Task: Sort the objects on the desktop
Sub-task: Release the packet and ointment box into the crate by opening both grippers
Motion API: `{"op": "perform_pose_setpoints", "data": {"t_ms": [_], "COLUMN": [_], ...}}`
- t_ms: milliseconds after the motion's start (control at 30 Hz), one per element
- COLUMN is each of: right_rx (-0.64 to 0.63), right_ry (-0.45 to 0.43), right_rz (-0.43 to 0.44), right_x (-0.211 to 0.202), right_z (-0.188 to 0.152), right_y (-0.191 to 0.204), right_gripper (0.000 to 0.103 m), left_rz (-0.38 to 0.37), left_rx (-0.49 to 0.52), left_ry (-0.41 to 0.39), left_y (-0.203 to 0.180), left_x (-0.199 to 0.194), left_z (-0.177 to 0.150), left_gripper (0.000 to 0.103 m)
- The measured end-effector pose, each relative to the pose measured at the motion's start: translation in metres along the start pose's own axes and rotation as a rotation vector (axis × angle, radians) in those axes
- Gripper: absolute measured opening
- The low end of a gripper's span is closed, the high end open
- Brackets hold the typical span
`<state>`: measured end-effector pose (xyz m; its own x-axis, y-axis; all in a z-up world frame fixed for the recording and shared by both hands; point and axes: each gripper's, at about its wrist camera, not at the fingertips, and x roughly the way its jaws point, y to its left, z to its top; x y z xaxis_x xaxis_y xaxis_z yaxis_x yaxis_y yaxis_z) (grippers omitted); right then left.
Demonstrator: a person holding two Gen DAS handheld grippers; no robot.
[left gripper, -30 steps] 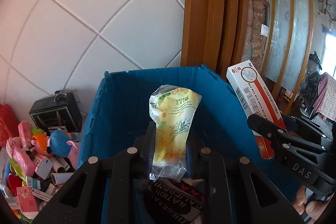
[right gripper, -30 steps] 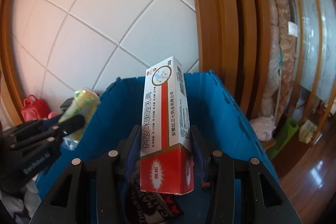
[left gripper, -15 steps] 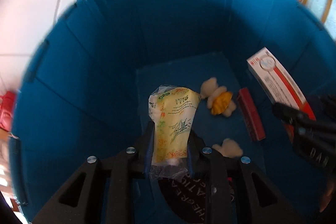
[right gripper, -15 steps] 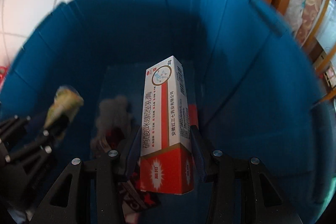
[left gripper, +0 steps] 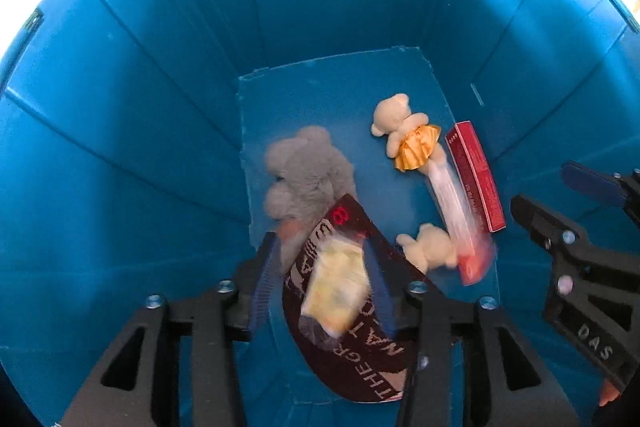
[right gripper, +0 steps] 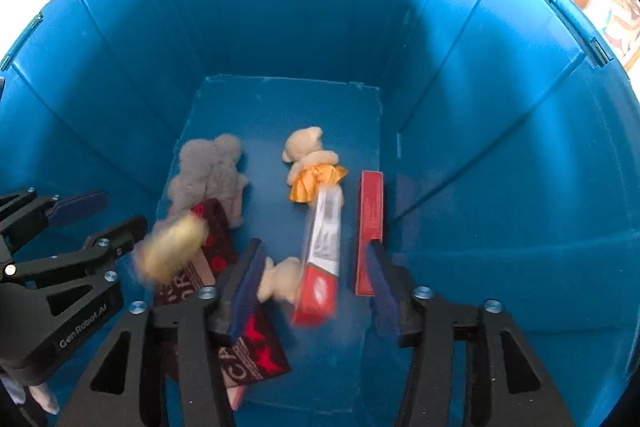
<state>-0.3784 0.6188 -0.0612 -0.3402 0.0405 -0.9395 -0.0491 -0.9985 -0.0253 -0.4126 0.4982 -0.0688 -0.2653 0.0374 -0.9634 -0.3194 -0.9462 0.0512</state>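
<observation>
The left gripper (left gripper: 320, 279) hangs with jaws spread; the blurred yellow packet (left gripper: 336, 291) lies just below them. The right gripper (right gripper: 312, 283) gapes too, the red-and-white box (right gripper: 322, 255) beneath, long axis near-to-far. The blue bin (right gripper: 500, 147) holds one grey plush (right gripper: 208, 171), two cream bears, one red carton (right gripper: 370, 223).

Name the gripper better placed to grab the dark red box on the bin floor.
Right. The dark red box lies just ahead of the open right gripper, its near end beside one finger. From the left gripper, also open, it sits off to the side, beyond the cream bear.
</observation>
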Motion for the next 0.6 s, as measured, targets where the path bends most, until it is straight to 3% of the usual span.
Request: {"op": "perform_pose_setpoints", "data": {"t_ms": [67, 200, 500, 600], "right_rx": [-0.005, -0.01, -0.016, -0.027], "right_ry": [0.004, 0.009, 0.014, -0.018], "right_rz": [-0.004, -0.011, -0.024, -0.033], "right_x": [0.0, 0.0, 0.001, -0.009], "right_z": [-0.002, 0.005, 0.007, 0.007], "right_y": [0.002, 0.003, 0.004, 0.005], "right_gripper": [0.076, 0.086, 0.091, 0.091], "left_rz": [0.007, 0.024, 0.072, 0.108], "left_rx": [-0.001, 0.005, -0.045, -0.035], "left_ry": [0.014, 0.006, -0.017, -0.086], "left_y": [0.003, 0.01, 0.023, 0.021], "left_x": [0.002, 0.002, -0.004, -0.021], "left_z": [0.002, 0.004, 0.005, 0.005], "left_gripper": [0.072, 0.072, 0.072, 0.072]}}
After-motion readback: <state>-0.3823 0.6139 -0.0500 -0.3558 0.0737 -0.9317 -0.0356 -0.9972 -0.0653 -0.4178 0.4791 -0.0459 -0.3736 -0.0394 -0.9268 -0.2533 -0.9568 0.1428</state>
